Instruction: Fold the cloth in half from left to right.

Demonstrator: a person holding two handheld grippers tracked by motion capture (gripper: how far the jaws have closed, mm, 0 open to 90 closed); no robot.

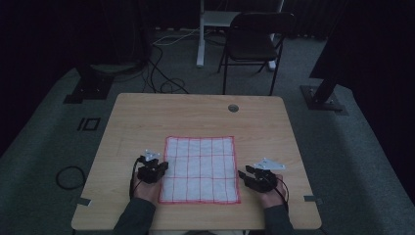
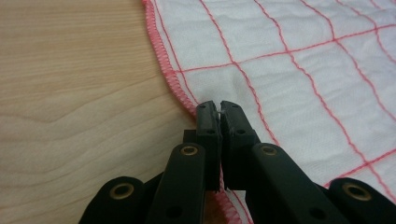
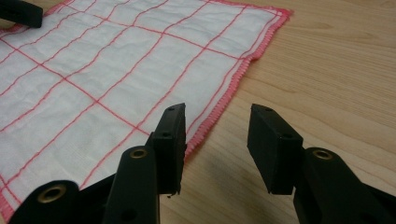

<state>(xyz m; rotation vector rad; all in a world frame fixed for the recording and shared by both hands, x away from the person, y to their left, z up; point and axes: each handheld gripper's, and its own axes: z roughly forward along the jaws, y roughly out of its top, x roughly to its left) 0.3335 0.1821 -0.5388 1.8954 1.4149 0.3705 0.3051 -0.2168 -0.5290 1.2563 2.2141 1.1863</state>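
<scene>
The left claw point(image 2: 219, 106), nearest the lens in the left gripper view, is clenched on the left hem of the cloth point(image 2: 289, 60); a sliver of white fabric shows between its tips, and the hem bows slightly inward at the pinch. The right claw point(image 3: 215, 140) stands released, one jaw over the cloth's right hem and the other over bare bench point(image 3: 327, 70), with nothing pressed between them.

In the high view the cloth point(image 1: 199, 169) lies flat and fully spread on the near half of the bench point(image 1: 195, 112), between the left claw point(image 1: 155, 170) and the right claw point(image 1: 249, 176). It is white with a red grid and a red stitched border.

Step in hand, by judgement: securing both side hems before lifting or folding. The left side is secured; the right side is not.

Next move calls for:
1. Lower the right claw so the hem sits squarely between its jaws.
2. Close it on a single layer, without catching the bench surface.
3. Match the left grip in position along the edge, so that the cloth lifts evenly.

Orientation: the cloth is close to square, so no long axis is pronounced; if any, it runs near to far. Its edges sit roughly parallel to the bench edges, with the near hem facing the person.
</scene>
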